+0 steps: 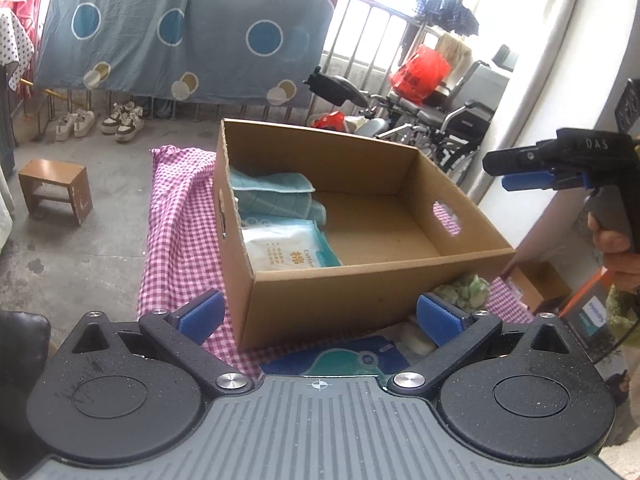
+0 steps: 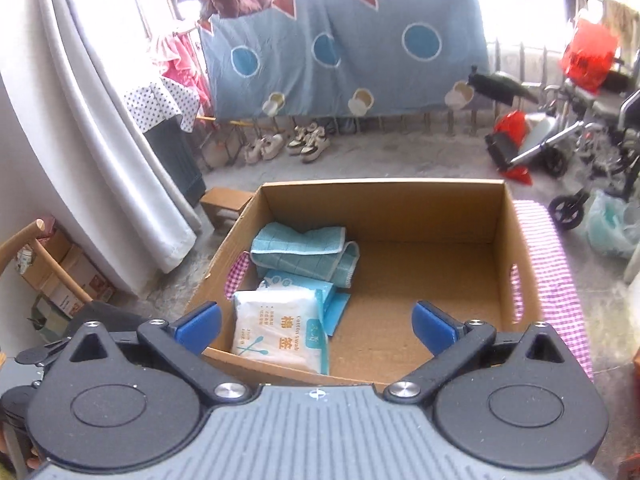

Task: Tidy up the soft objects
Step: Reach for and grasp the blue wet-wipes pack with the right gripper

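Observation:
An open cardboard box (image 1: 384, 268) (image 2: 384, 204) stands on a pink checked cloth (image 1: 180, 220) (image 2: 548, 256). At its left end lie a folded teal towel (image 1: 272, 192) (image 2: 304, 252) and a white cotton-swab pack (image 1: 284, 252) (image 2: 280, 328) on top of a blue packet (image 2: 316, 284). My left gripper (image 1: 320, 314) is open and empty in front of the box's near wall. My right gripper (image 2: 316, 326) (image 1: 508, 170) is open and empty above the box's near edge. A fluffy green-white item (image 1: 464, 290) lies beside the box. A blue-green flat pack (image 1: 344, 360) lies in front of it.
A person's hand (image 1: 616, 248) holds the right gripper's handle. On the concrete floor are a wooden stool (image 1: 56, 192), pairs of shoes (image 1: 120, 120) and a wheelchair (image 1: 440, 120). A blue patterned sheet (image 2: 348, 48) hangs behind. A white curtain (image 2: 100, 120) hangs at the left.

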